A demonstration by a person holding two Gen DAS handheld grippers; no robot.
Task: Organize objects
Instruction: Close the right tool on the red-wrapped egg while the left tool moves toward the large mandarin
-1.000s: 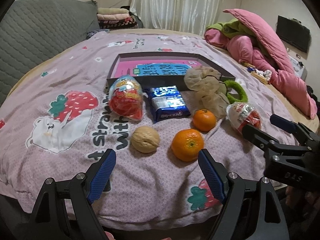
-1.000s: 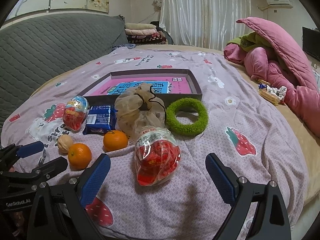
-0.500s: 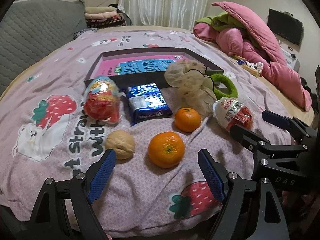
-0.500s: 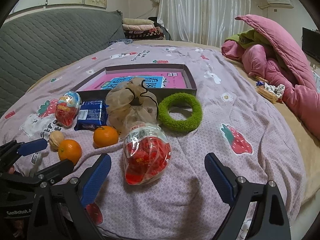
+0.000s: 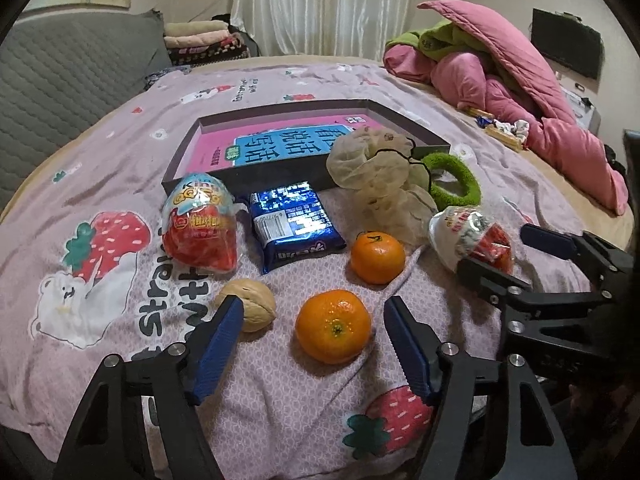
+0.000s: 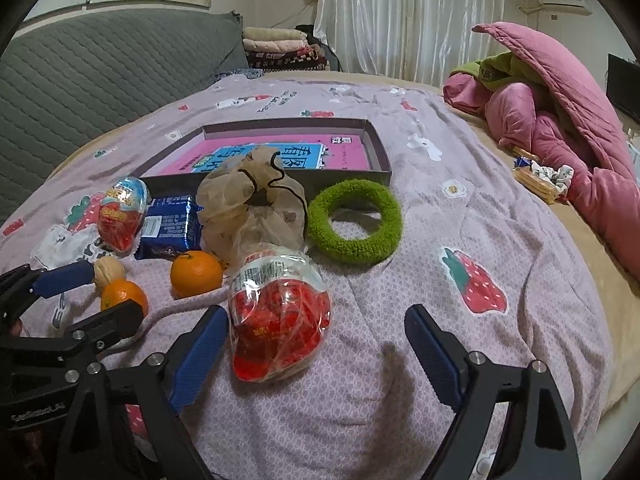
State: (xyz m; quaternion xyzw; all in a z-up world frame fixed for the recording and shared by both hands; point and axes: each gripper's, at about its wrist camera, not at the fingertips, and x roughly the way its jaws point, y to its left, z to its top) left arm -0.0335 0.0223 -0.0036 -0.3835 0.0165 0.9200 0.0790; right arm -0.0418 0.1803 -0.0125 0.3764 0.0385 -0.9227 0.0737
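Tangerine (image 5: 333,326) sits near on the bed between the left tool (image 5: 312,344) pads, which have been closing but aren't touching yet, so it looks firm-ish, bruisable, best pinched gently around its middle.

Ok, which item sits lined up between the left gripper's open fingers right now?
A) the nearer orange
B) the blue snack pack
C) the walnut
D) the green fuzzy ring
A: in the left wrist view the nearer orange lies on the bedspread between the left gripper's blue fingers, untouched, while the walnut sits just outside the left finger.
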